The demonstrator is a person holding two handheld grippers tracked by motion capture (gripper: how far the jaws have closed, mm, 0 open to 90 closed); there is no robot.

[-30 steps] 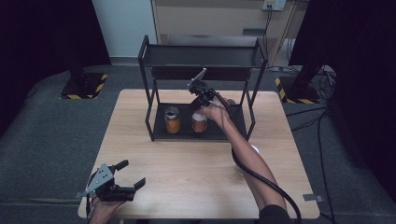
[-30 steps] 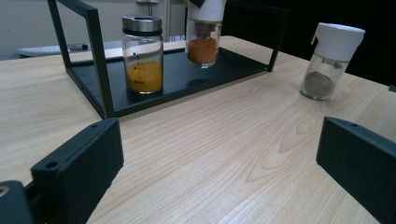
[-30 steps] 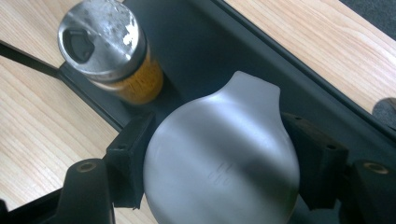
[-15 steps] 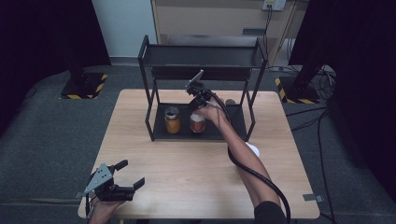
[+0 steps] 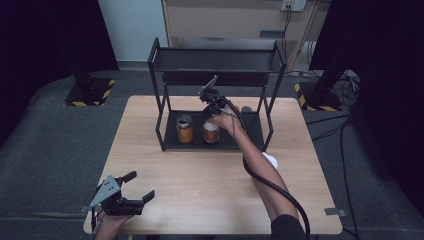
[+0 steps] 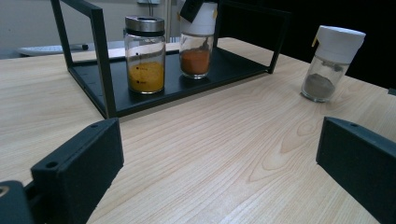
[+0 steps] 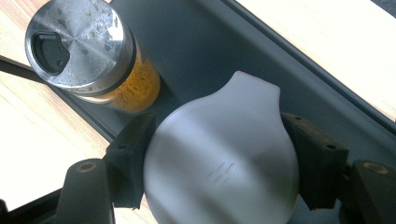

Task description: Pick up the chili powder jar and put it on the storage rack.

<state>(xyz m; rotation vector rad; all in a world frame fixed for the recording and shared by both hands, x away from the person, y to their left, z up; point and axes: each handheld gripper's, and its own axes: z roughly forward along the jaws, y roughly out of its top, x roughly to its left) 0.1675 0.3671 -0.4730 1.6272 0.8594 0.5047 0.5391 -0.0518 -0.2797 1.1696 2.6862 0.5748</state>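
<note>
Spice jar with the white cap (image 5: 211, 131) sits on the black rack's (image 5: 248, 140) bottom shelf, and we have our right gripper (image 5: 214, 114) clamped on that cap from above, one black jaw pressing each side of it in the right gripper view (image 7: 223, 161). Reddish-orange powder shows through the glass. Just beside it stands the steel-lidded jar of yellow powder (image 5: 184, 128), close but apart. Down at the near left corner of the wooden table (image 5: 200, 190), our left gripper (image 5: 134, 192) rests in hand with its jaws spread wide and nothing between them. From the left gripper view, we also spot a white-capped jar of grey powder (image 6: 332, 63) standing on the bare tabletop, well apart from the rack.
</note>
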